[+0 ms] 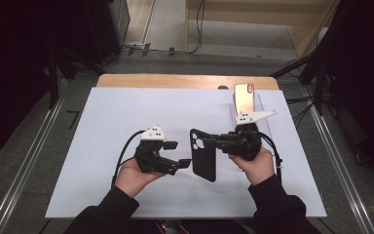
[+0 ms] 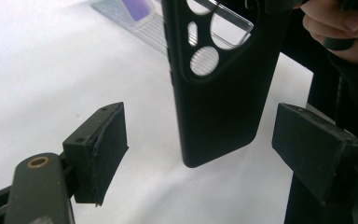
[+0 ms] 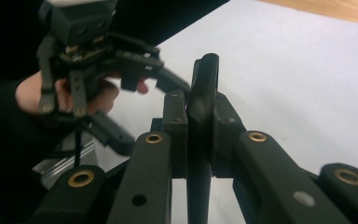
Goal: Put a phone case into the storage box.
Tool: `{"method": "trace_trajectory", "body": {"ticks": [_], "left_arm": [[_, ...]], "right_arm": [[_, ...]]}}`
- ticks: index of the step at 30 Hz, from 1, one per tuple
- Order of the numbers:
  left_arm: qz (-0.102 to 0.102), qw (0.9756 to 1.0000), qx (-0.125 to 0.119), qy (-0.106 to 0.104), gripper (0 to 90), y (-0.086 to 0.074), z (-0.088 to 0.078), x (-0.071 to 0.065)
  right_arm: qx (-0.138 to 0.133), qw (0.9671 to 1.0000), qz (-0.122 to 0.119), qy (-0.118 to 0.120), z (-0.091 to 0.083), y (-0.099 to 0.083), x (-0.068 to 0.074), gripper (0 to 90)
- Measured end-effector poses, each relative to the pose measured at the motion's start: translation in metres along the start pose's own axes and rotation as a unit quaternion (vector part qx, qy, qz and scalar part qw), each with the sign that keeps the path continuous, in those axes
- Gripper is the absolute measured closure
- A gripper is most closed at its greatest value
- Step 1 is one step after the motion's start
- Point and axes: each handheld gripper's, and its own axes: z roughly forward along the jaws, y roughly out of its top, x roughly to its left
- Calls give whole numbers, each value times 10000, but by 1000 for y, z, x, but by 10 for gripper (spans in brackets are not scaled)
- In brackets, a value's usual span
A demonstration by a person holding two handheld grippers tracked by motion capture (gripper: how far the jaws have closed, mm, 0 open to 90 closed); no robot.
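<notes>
My right gripper (image 1: 213, 142) clamps the black phone case (image 1: 203, 155) at centre frame, my left gripper (image 1: 175, 155) gapes empty beside it, and the phone (image 1: 244, 99) waits upper right on its stand, so fitting remains ahead.

The right gripper (image 3: 200, 116) pinches a thin black phone case (image 3: 204, 84) edge-on, with the left gripper (image 3: 88, 51) open beyond it.

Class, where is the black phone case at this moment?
In the high view the black phone case is right of centre above the white mat, clamped in the right gripper, with the open left gripper just beside it.
</notes>
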Motion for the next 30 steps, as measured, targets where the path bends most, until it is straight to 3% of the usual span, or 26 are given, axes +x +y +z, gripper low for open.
{"method": "trace_trajectory", "body": {"ticks": [6, 23, 30], "left_arm": [[150, 9997, 56, -162, 183, 7, -4, 9], [478, 9967, -46, -661, 219, 23, -11, 25], [508, 9946, 72, -900, 315, 27, -8, 25]], "right_arm": [[10, 9994, -271, 196, -2, -3, -5, 777], [266, 9966, -541, 556, 13, -3, -1, 777], [290, 9952, -562, 740, 15, -3, 0, 777]]}}
